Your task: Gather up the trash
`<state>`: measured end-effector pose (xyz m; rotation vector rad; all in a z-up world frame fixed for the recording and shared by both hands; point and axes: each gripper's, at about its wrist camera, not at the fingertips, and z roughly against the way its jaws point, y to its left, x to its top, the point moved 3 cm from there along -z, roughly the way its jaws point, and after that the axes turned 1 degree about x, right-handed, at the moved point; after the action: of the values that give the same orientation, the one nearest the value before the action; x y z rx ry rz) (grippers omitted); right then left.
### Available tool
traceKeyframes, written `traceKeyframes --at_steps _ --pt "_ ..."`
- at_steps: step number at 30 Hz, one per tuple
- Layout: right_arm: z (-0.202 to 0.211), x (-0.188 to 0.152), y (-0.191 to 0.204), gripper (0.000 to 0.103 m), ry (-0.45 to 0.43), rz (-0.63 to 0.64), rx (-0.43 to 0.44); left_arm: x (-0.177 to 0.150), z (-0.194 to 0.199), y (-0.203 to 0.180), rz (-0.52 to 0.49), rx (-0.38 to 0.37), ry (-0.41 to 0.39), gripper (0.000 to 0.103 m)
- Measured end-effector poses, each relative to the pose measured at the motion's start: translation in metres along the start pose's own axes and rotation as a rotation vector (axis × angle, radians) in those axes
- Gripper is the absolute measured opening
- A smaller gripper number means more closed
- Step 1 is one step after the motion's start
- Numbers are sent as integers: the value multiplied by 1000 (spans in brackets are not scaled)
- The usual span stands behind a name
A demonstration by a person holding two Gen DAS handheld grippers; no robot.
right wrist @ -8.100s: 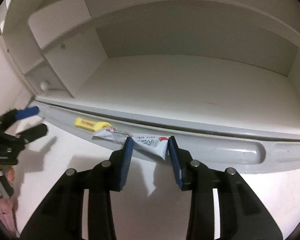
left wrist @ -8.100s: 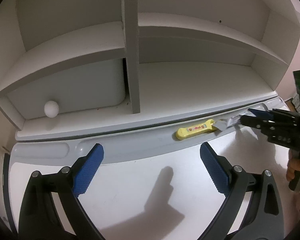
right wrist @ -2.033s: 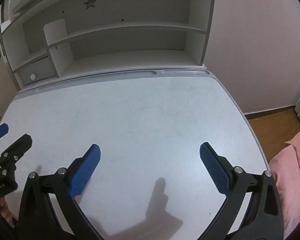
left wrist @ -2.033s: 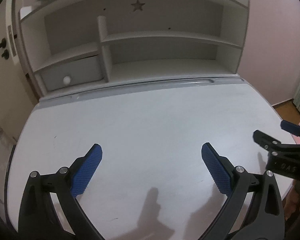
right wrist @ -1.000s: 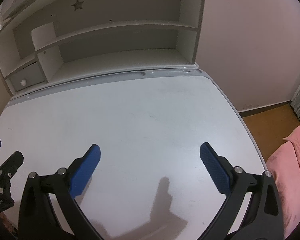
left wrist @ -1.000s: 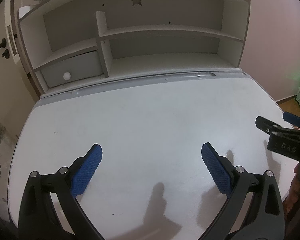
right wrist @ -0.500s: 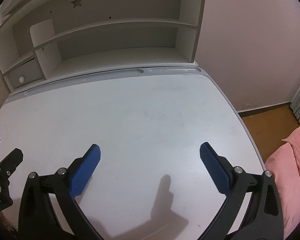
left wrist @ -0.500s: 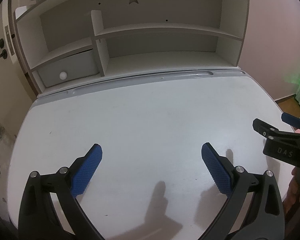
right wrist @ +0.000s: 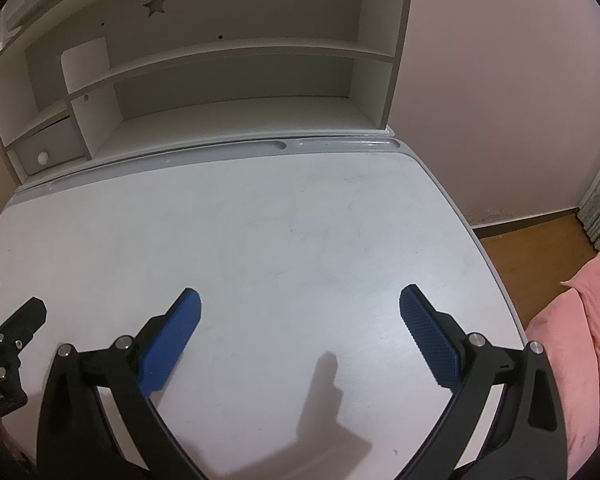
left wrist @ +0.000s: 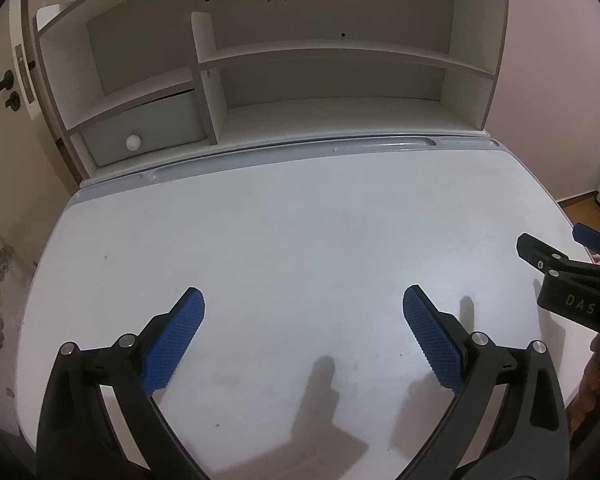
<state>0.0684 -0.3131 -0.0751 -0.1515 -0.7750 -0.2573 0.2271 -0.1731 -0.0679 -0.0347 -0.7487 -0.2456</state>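
No trash shows in either view. My left gripper (left wrist: pixel 303 304) is open and empty, held above the near part of the white desk (left wrist: pixel 292 232). My right gripper (right wrist: pixel 299 306) is open and empty above the same desk (right wrist: pixel 268 232). The right gripper also shows at the right edge of the left wrist view (left wrist: pixel 556 248), jaws apart. The left gripper shows at the left edge of the right wrist view (right wrist: pixel 8 296). The grey pen groove (left wrist: pixel 320 148) along the back of the desk holds nothing that I can see.
A white hutch with shelves (left wrist: pixel 324 52) and a star cut-out stands at the back, with a grey drawer with a white knob (left wrist: pixel 133 142) at its left. A pink bed (right wrist: pixel 580 340) and wooden floor (right wrist: pixel 532 244) lie right of the desk. A door (left wrist: pixel 4 92) is at the far left.
Eight seconds ago my right gripper held a white wrapper at the groove beside a yellow item. Now both grippers are empty and pulled back from the hutch. Over the last second only slight drift.
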Motion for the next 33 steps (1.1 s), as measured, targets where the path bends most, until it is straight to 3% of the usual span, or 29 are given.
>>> traceKeyframes --at_steps 33 --pt "11 1 3 96 -21 15 -1 0 9 2 -19 -6 0 97"
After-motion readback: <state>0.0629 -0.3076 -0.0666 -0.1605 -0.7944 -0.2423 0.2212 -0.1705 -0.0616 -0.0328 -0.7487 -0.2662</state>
